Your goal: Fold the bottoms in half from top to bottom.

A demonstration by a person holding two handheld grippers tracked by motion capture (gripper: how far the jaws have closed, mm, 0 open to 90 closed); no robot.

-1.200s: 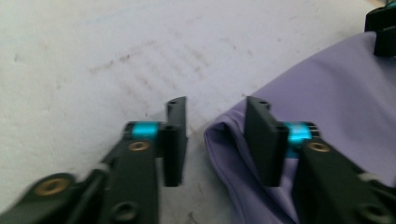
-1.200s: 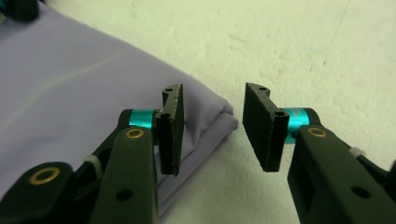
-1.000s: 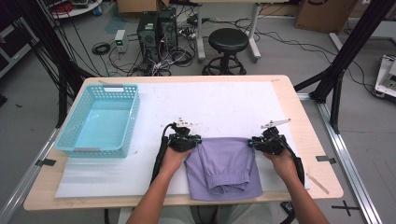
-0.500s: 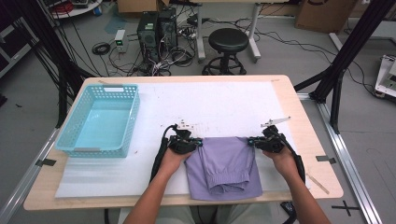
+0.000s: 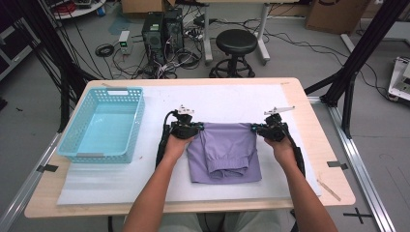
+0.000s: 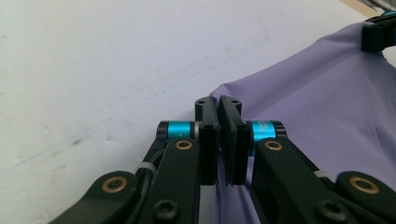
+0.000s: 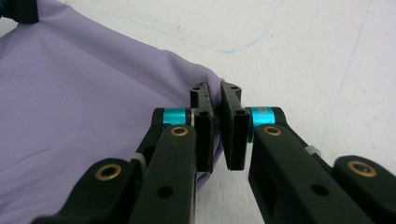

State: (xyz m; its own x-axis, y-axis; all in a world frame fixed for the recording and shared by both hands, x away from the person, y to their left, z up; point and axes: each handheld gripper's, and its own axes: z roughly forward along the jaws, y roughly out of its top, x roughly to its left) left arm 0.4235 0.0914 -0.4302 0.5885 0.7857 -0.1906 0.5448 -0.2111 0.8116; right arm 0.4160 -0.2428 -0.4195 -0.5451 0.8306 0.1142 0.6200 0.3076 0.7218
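Grippers clenched on folded lilac fabric garment: left gripper at its far-left corner, right gripper at far-right, near tabletop's front edge.

Lab: computer towers, tangled floor cables, black rig frame.
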